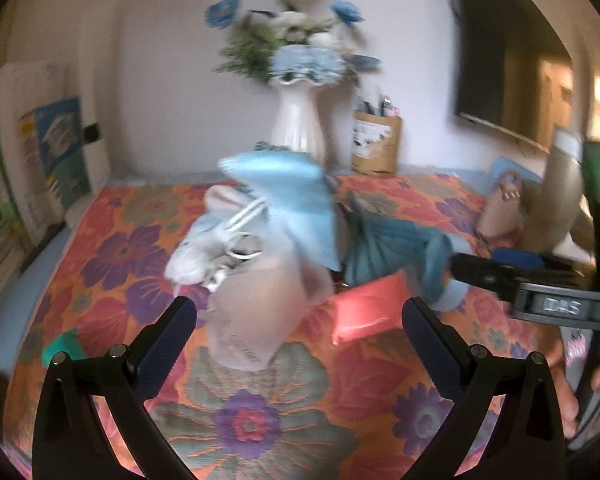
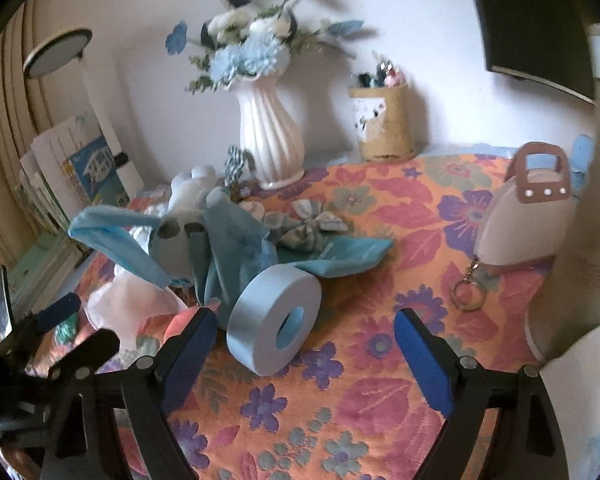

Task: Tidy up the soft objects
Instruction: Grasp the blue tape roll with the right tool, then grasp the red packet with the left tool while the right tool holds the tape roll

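Note:
A heap of soft things lies mid-table on the floral cloth (image 1: 244, 424): a pale pink cloth (image 1: 256, 312), a light blue cloth (image 1: 296, 204), a teal cloth (image 1: 388, 248) and a small coral pillow (image 1: 364, 308). My left gripper (image 1: 300, 320) is open, its jaws either side of the pink cloth's near end, holding nothing. In the right wrist view the same heap shows with a blue-grey tape roll (image 2: 276, 320) leaning against the teal cloth (image 2: 236, 252). My right gripper (image 2: 306, 336) is open and empty just in front of the roll. The left view is motion-blurred.
A white vase of blue flowers (image 2: 270, 136) and a brown pen holder (image 2: 384, 124) stand at the back by the wall. A small pink purse with key ring (image 2: 520, 224) sits at the right. Books (image 2: 80, 168) lean at the left. A plaid bow (image 2: 312, 224) lies behind the heap.

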The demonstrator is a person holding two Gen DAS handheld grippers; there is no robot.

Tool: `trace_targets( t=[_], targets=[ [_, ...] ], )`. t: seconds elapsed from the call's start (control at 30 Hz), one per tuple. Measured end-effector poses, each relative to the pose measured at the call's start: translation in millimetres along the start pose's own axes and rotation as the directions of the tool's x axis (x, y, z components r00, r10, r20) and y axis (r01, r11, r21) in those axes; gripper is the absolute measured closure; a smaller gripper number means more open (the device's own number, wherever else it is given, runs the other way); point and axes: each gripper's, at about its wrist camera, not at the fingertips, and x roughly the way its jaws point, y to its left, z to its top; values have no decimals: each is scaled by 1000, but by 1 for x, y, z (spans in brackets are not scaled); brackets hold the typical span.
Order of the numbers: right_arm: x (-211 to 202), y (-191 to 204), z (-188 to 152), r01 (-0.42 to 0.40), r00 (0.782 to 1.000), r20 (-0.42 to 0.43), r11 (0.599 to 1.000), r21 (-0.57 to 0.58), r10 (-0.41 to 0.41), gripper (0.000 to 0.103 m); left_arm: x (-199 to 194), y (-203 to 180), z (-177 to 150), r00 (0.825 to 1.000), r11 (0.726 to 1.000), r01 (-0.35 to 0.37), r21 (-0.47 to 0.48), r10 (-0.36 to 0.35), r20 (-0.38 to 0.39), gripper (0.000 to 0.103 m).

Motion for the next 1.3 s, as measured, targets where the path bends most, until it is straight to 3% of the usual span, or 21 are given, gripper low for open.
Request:
trace_targets(
  t=[0.13,0.27,0.4,0.5,0.6,0.67,0.77,0.87,0.93,1.03,1.13,1.2,1.3],
  targets=[
    [11,8,-1,91,995,-35,995,-34,-92,14,4,-7,0,1000,999,-17,35,17,-17,1],
    [-7,-11,-8,152,988,9,987,56,-153,14,6,-5,0,1000,1000,-10,8,10,-25,1],
    [-10,-34,-14,185,982,-54,971,150,-179,14,4,-1,0,1000,1000,-5,5,5,-28,1],
    [-17,-36,-16,148,989,-50,980,134,-143,14,4,-3,0,999,1000,5,20,-4,-32,1],
    [-15,-25,-16,162,984,-85,986,40,-158,14,3,-6,0,996,997,60,49,-56,-69,1],
    [-12,-20,-20,165,980,-107,986,-14,-165,14,5,-12,0,985,991,119,58,-111,-130,1],
    [2,-13,-21,115,976,-180,992,-60,-124,14,11,-22,1,979,990,119,73,-105,-177,1],
    [25,-15,-17,121,948,-291,991,-49,-130,13,14,-32,6,969,986,147,80,-127,-211,2],
    [34,-13,-10,139,943,-295,988,-61,-151,13,12,-34,8,968,985,154,75,-135,-212,11],
    [44,-12,-3,106,948,-296,993,-51,-117,13,1,-26,3,961,980,200,14,-193,-199,11],
    [51,-7,-2,120,951,-277,990,-81,-138,14,-16,-6,-3,961,973,215,-80,-226,-160,11],
    [50,-5,-3,126,954,-262,987,-96,-147,20,-26,-2,-5,956,966,242,-91,-253,-147,11],
    [46,-7,1,112,961,-245,991,-79,-128,35,-35,-13,-2,926,935,342,-90,-351,-137,11]
  ],
)
